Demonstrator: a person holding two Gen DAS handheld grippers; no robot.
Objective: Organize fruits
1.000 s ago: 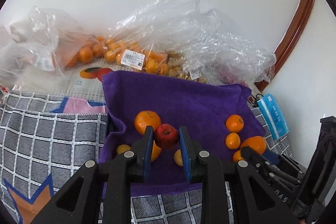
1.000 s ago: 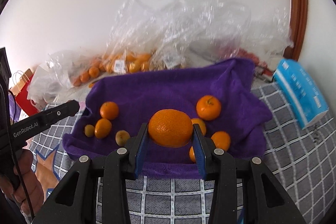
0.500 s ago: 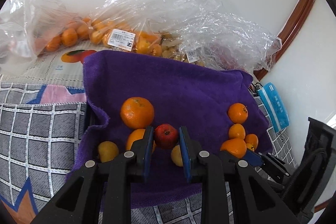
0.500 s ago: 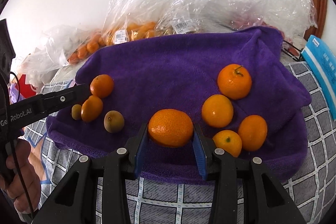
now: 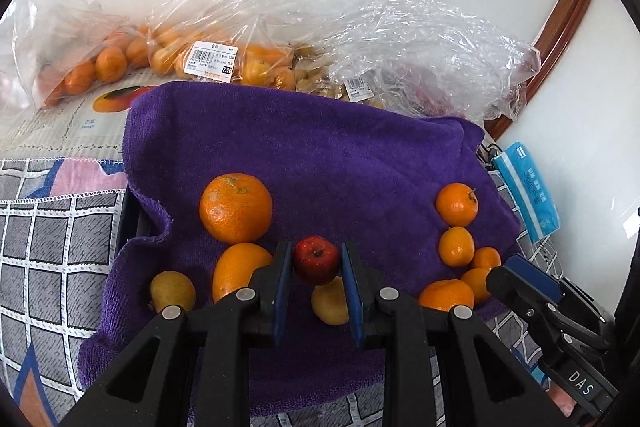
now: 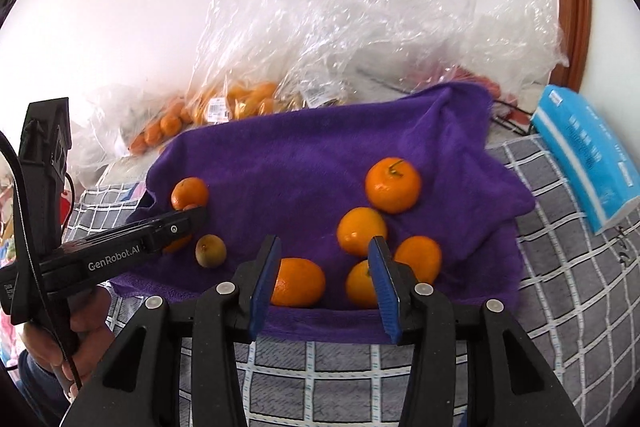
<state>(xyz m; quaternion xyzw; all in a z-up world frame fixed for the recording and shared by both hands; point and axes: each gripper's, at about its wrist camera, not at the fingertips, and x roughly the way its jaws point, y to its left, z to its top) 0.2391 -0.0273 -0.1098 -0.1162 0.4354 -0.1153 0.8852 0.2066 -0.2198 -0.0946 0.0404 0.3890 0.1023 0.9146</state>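
A purple towel (image 5: 320,155) (image 6: 312,155) holds the fruit. My left gripper (image 5: 314,265) is shut on a small red apple (image 5: 316,259), low over the towel's near left part, next to a big orange (image 5: 235,207), another orange (image 5: 236,273) and two yellow-green fruits (image 5: 172,290) (image 5: 330,301). My right gripper (image 6: 324,267) is open; a large orange (image 6: 298,282) lies on the towel between its jaws, beside a cluster of several mandarins (image 6: 362,231). The left gripper's body also shows in the right wrist view (image 6: 160,231).
Clear plastic bags of oranges and other fruit (image 5: 224,59) (image 6: 240,103) lie behind the towel against the white wall. A blue tissue pack (image 6: 588,151) (image 5: 528,187) lies at the right. A grey checked cloth (image 6: 560,267) covers the surface.
My right gripper has opened and let go of the large orange, which now lies on the towel's near edge. My left gripper has come lower and closer to the towel with the apple.
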